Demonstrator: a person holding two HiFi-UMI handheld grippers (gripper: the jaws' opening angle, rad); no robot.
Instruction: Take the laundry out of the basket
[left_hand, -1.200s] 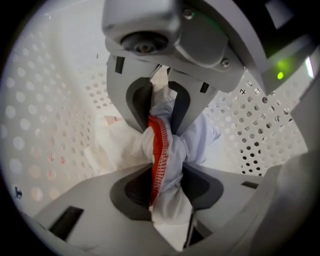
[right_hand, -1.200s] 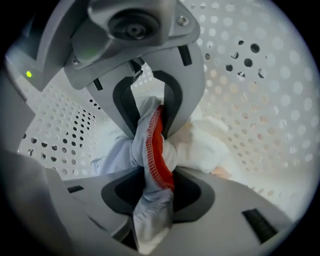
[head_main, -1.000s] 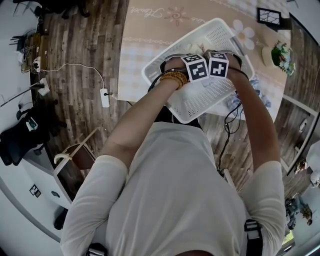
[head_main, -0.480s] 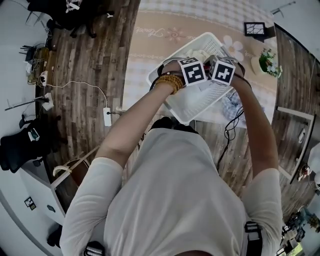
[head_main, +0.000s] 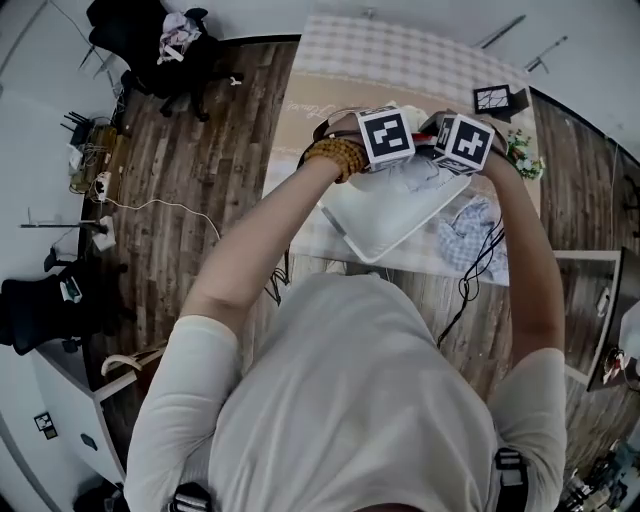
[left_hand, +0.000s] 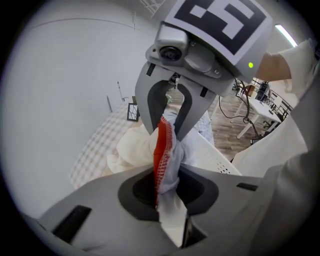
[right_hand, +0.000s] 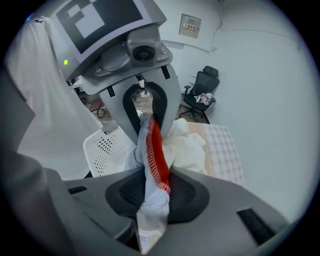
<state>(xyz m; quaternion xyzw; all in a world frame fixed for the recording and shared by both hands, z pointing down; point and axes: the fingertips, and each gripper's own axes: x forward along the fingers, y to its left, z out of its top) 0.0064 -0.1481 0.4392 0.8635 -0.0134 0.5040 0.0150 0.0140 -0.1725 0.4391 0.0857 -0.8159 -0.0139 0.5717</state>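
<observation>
A white garment with a red stitched edge (head_main: 427, 152) is stretched between my two grippers, high above the white plastic laundry basket (head_main: 372, 222) on the table. My left gripper (left_hand: 165, 189) is shut on one end of it (left_hand: 164, 150). My right gripper (right_hand: 152, 189) is shut on the other end (right_hand: 155, 150). Each gripper view shows the opposite gripper close ahead, with the cloth bunched between the two. In the head view their marker cubes, left (head_main: 386, 136) and right (head_main: 465, 142), nearly touch. Cream laundry (left_hand: 131, 150) hangs or lies below the held garment.
The basket rests on a table with a checked cloth (head_main: 395, 60). A blue-patterned cloth (head_main: 478, 225) lies at the table's near right. A small framed picture (head_main: 495, 98) and a plant (head_main: 522, 155) stand at the right. An office chair (head_main: 150, 40) stands on the wooden floor far left.
Both hands have risen together from inside the basket, pulling the red-edged garment up with them. The basket now sits well below the grippers.
</observation>
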